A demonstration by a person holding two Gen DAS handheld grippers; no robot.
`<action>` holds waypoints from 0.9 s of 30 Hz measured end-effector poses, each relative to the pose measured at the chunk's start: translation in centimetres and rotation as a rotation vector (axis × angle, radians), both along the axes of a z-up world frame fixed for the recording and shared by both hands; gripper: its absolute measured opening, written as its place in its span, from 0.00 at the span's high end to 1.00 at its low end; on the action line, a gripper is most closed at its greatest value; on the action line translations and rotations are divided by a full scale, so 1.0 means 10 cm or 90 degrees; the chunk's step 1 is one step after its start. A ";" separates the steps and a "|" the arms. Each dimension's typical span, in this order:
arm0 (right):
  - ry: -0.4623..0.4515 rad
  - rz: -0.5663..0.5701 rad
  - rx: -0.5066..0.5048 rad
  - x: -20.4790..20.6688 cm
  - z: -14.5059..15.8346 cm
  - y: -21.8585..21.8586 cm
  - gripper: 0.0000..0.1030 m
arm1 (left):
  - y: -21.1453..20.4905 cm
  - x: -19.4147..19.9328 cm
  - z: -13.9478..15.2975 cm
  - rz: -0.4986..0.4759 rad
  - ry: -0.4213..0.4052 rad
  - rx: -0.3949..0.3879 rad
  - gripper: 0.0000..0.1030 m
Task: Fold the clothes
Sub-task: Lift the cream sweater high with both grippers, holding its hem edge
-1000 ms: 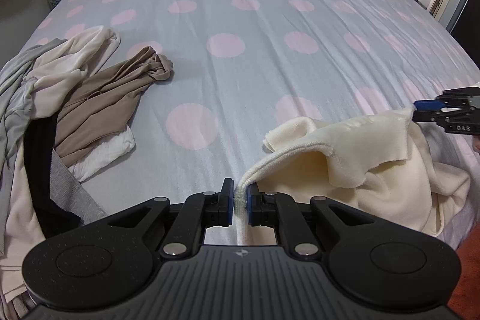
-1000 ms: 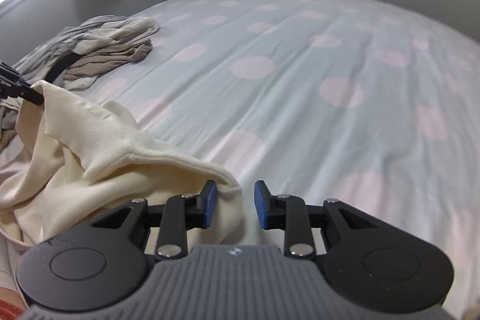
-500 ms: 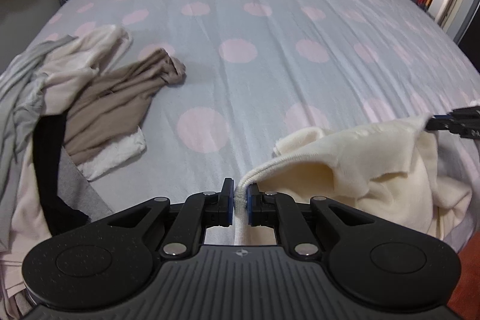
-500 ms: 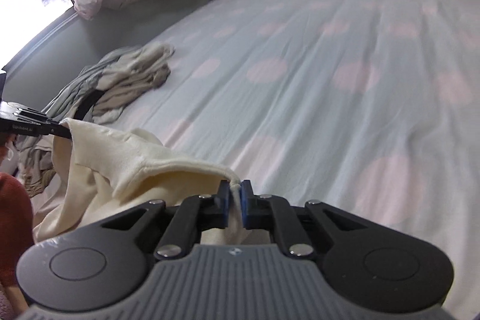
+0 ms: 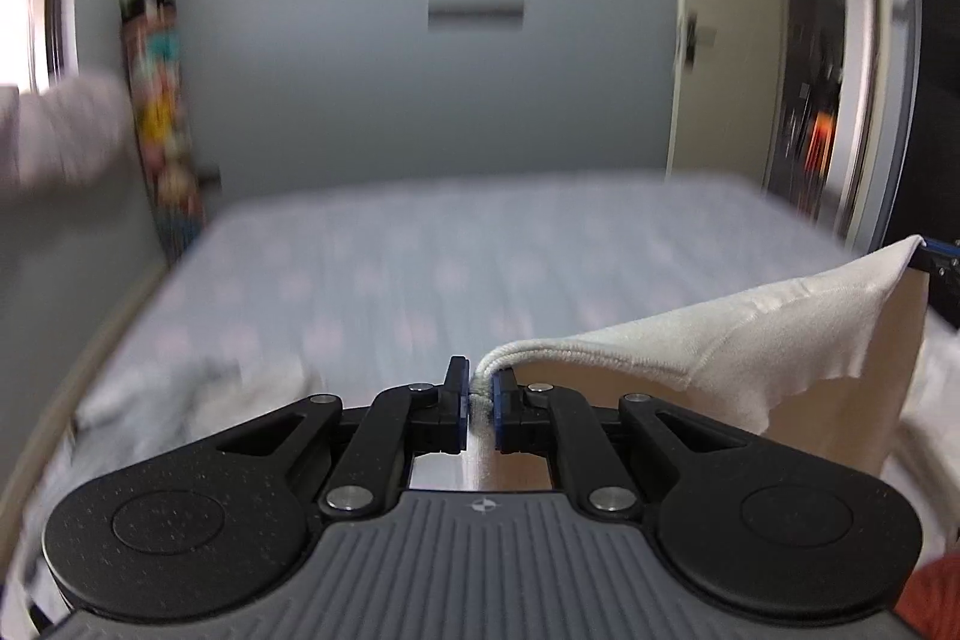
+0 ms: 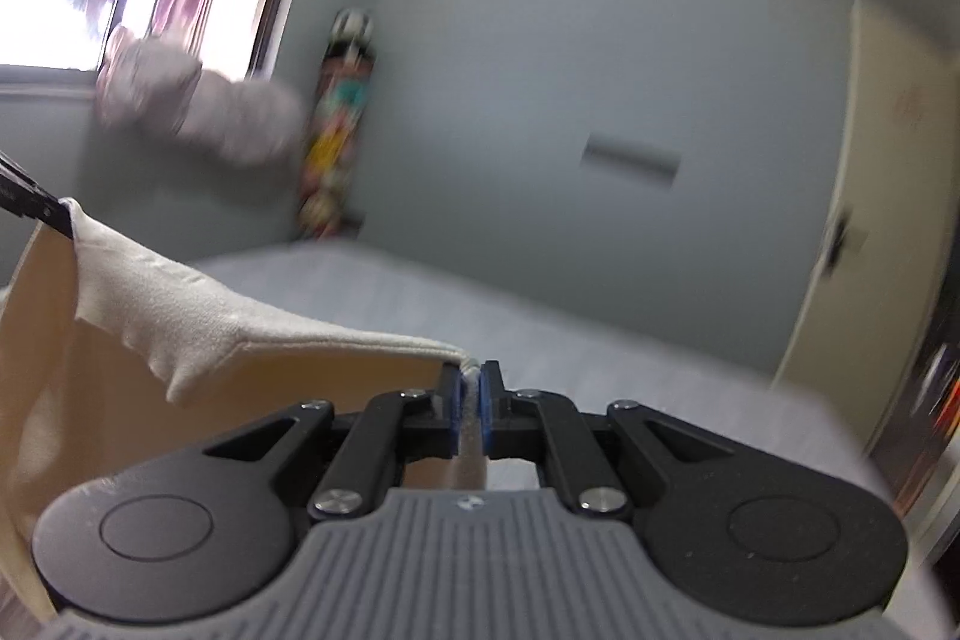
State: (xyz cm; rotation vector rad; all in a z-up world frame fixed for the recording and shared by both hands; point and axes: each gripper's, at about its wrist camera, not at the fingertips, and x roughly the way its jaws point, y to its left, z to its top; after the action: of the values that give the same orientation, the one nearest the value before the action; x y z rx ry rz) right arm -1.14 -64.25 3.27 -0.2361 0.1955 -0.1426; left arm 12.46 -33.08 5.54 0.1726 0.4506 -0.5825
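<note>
A cream garment [image 5: 750, 340] hangs stretched between my two grippers above the polka-dot bed [image 5: 420, 268]. My left gripper [image 5: 480, 391] is shut on its ribbed edge, which bunches up between the blue pads. In the left wrist view the cloth runs up to the right, where the tip of the right gripper [image 5: 939, 259] pinches the far corner. My right gripper [image 6: 471, 394] is shut on another part of the cream garment [image 6: 180, 328]. There the cloth rises leftward to the left gripper's tip [image 6: 36, 205]. The garment's lower part drops out of sight below both cameras.
A blurred heap of other clothes [image 5: 180, 388] lies on the bed's left side. A column of plush toys [image 5: 159, 100] stands in the corner against the grey wall, with a pale bolster [image 6: 198, 106] by the window. A cream door [image 5: 720, 40] and a doorway are to the right.
Both grippers have risen and tilted up toward the wall, lifting the cream garment off the bed. The right gripper, open a second ago, has shut on the garment's edge.
</note>
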 end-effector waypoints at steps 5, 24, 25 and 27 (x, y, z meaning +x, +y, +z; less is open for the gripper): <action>-0.098 -0.034 -0.042 -0.38 0.62 0.22 0.93 | 0.12 -0.36 0.68 -0.020 -0.108 -0.064 0.95; -0.214 -0.093 -0.094 -1.70 1.22 0.81 0.93 | 0.29 -1.28 1.05 -0.081 -0.171 -0.114 0.95; -0.210 -0.095 -0.094 -1.75 1.19 0.83 0.93 | 0.31 -1.28 1.03 -0.083 -0.162 -0.115 0.95; -0.199 -0.098 -0.094 -1.72 1.13 0.84 0.93 | 0.30 -1.24 0.98 -0.084 -0.146 -0.112 0.95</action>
State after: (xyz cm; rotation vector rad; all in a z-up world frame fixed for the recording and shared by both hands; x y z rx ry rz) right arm -18.37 -55.88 14.58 -0.3420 -0.1087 -0.3444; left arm 0.04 -30.09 15.30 0.0993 0.1654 -0.7191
